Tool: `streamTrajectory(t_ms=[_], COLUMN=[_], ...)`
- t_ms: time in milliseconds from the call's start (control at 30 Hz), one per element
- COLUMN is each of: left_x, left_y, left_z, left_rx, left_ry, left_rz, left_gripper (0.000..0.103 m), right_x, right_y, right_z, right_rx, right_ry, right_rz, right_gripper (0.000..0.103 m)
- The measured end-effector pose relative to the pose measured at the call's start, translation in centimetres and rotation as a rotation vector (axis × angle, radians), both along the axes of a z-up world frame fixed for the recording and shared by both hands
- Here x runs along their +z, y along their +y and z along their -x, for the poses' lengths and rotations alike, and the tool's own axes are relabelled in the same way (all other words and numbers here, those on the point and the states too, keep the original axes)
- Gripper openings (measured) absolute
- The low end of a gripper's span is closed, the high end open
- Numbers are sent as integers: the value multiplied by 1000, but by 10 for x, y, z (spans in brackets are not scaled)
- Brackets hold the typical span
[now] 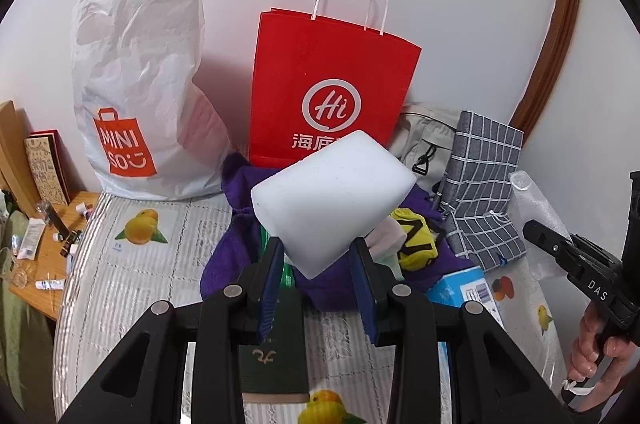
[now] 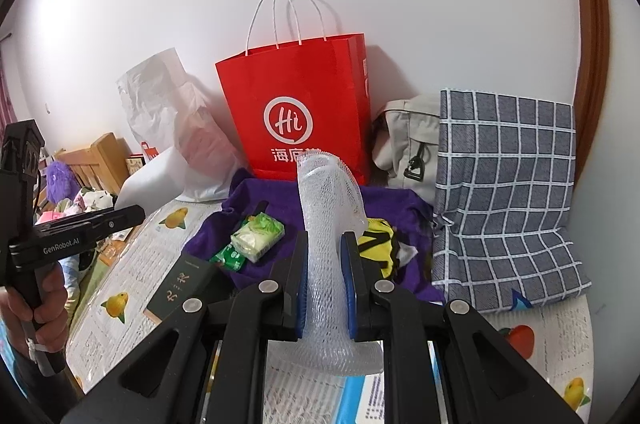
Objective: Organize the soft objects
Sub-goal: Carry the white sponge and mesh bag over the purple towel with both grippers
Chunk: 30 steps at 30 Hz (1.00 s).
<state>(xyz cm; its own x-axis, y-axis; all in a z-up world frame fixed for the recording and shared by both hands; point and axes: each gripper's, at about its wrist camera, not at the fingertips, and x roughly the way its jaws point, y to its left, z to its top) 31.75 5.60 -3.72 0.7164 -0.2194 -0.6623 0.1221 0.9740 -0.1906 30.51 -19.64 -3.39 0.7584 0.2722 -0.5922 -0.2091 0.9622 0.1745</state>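
**Sorting under way, both grippers loaded, pile still on the table**

Clutter sits on a fruit-print tablecloth [image 1: 132, 264] pushed against a white wall. The left gripper [image 1: 318, 256] is clamped on a white sponge block [image 1: 332, 199], which sits lifted above the pile and tilted, one corner down between the blue pads. The right gripper [image 2: 324, 264] is closed on a white foam net sleeve [image 2: 330, 207], squeezed thin between its pads and standing upright, its lower end flaring out beneath.

Behind them stand a red paper bag [image 2: 296, 95] with white handles and a crumpled white plastic bag [image 1: 136, 71], both upright against the wall. Which one is meant to receive the items I cannot tell, and nothing shows inside either.

Still lying on the purple cloth [image 2: 240, 195]: a green tissue pack [image 2: 258, 238], a yellow and black fabric piece [image 2: 378, 240], and beside them a dark flat box [image 2: 180, 286]. A checked grey cloth [image 2: 504, 183] and a beige bag [image 2: 408, 139] rest to the right.

By my judgement the job is early: two soft things lifted, none visibly put away, several left.
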Motion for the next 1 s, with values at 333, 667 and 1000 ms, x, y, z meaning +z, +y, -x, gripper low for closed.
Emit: streamTrajectory(t_ms=[333, 667, 1000], left_x=[3, 5, -2], left_y=[-4, -12, -13], left_z=[-24, -44, -61], left_rx=[-1, -16, -15], left_ry=[-3, -8, 1], left_rz=[1, 0, -4], left_gripper=[32, 32, 32], right_x=[1, 7, 3], right_y=[8, 13, 13], right_z=[-27, -45, -71], right_rx=[15, 27, 40], right_ry=[-9, -29, -23], right_rz=[-14, -28, -42], right_gripper=[16, 16, 16])
